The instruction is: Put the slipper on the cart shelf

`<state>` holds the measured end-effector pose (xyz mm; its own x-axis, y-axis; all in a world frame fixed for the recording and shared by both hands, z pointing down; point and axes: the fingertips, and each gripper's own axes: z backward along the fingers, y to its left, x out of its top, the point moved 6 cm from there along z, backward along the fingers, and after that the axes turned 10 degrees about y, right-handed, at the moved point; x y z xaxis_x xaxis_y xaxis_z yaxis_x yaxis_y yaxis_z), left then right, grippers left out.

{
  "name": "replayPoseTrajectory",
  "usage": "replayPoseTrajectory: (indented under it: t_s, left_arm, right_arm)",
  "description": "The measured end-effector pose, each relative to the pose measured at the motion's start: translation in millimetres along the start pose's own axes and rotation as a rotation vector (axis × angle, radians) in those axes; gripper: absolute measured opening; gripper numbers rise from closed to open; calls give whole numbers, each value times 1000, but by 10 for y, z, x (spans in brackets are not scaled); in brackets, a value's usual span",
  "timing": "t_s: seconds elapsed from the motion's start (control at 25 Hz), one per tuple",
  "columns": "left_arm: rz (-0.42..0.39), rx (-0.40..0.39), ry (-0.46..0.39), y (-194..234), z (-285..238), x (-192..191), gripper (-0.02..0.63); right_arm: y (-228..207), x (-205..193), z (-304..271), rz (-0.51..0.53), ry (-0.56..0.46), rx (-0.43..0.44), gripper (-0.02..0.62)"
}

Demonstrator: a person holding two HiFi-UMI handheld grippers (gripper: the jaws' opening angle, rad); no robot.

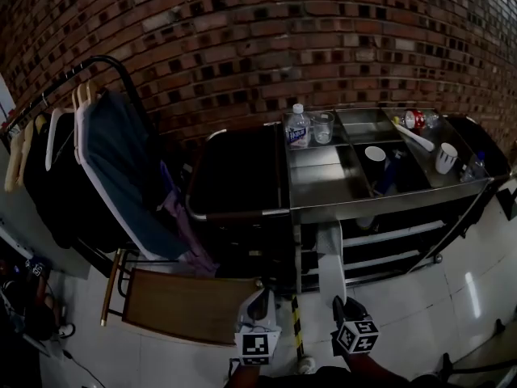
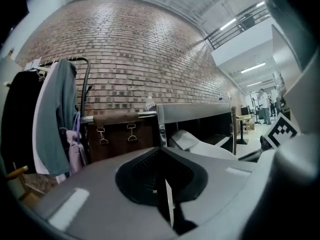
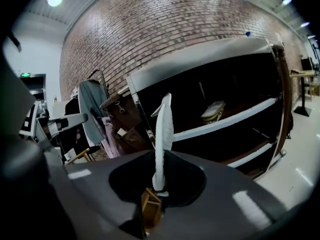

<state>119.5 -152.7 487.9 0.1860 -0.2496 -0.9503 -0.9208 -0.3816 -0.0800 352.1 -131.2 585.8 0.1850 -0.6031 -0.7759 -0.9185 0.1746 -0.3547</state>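
Note:
A white slipper (image 1: 329,259) hangs in front of the steel cart (image 1: 323,186), with my right gripper (image 1: 340,304) shut on its near end. In the right gripper view the slipper (image 3: 163,134) stands edge-on between the jaws of the right gripper (image 3: 159,183). Beyond it are the cart's white-edged lower shelves (image 3: 225,123), and another slipper (image 3: 214,111) lies on the upper one. My left gripper (image 1: 260,304) is beside the right one, low before the cart. Its jaws (image 2: 168,207) are shut with nothing in them. The held slipper (image 2: 195,142) shows at the left gripper view's right.
A clothes rack (image 1: 97,156) with hanging garments stands at the left, a brown panel (image 1: 186,305) at its foot. The cart's dark bag (image 1: 238,176) hangs on its left end. A bottle (image 1: 298,126), a glass (image 1: 323,126) and cups (image 1: 446,157) sit on top.

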Motion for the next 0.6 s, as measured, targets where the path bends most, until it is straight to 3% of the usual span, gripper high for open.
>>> replayPoseTrajectory:
  t_s: [0.6]
  left_arm:
    - [51,102,57,280,-95,-145,15]
  right_arm:
    - [-350,888,-1220,-200,22,93,41]
